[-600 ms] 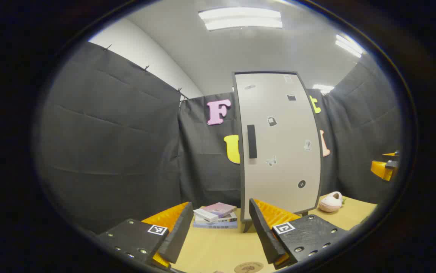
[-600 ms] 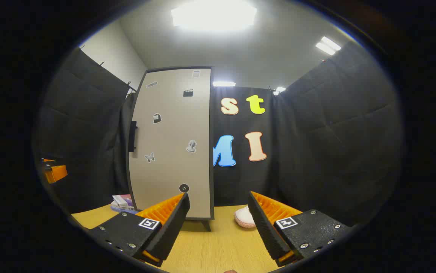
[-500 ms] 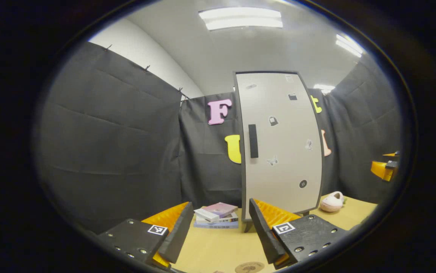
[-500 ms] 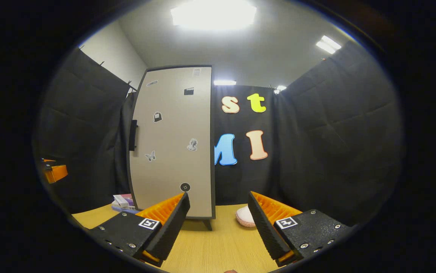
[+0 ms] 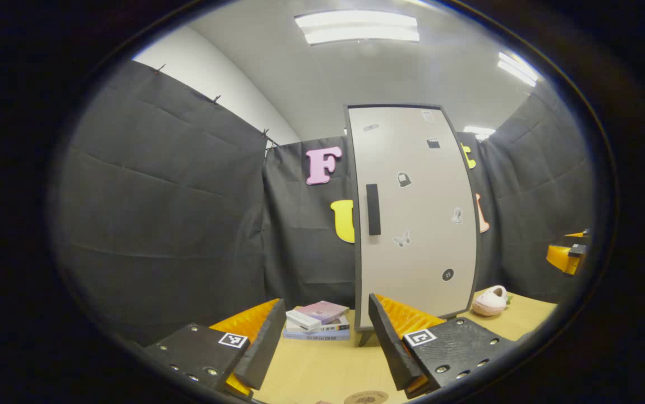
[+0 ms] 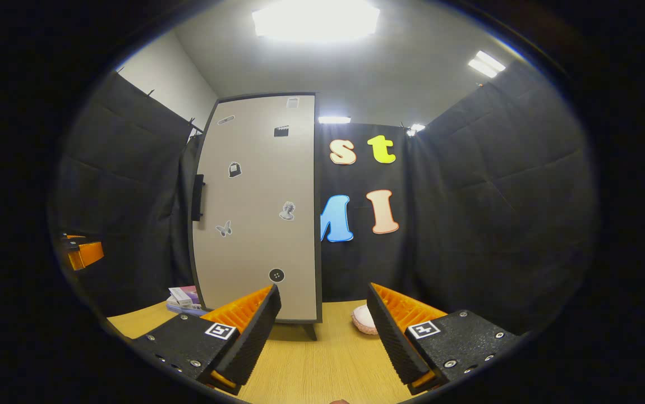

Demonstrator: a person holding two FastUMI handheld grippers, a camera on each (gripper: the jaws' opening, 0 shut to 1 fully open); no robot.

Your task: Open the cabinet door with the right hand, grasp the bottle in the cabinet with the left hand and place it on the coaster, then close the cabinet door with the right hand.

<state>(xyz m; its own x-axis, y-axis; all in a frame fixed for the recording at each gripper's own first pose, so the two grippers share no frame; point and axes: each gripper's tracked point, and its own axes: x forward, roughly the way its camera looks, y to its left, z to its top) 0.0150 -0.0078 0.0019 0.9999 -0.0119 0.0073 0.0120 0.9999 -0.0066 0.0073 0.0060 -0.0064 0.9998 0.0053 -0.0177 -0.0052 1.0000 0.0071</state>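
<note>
A tall pale cabinet (image 5: 418, 224) with a closed door and a dark handle (image 5: 373, 209) stands on the wooden table, straight ahead in the left gripper view. In the right gripper view the cabinet (image 6: 258, 224) is left of centre, its handle (image 6: 197, 197) on the far left edge. My left gripper (image 5: 325, 342) is open, well short of the cabinet. My right gripper (image 6: 322, 331) is open too, with nothing between its fingers. A round brown coaster (image 5: 366, 398) lies on the table just below the left gripper. The bottle is hidden behind the door.
A stack of books (image 5: 318, 320) lies left of the cabinet's foot. A pink slipper (image 5: 489, 300) rests on the table to the cabinet's right, seen as a slipper (image 6: 364, 320) between the right fingers. The other gripper (image 5: 566, 255) shows at the far right edge.
Both views have shifted slightly; the cabinet looks a little larger in the right gripper view. Door still closed, both grippers still open.
</note>
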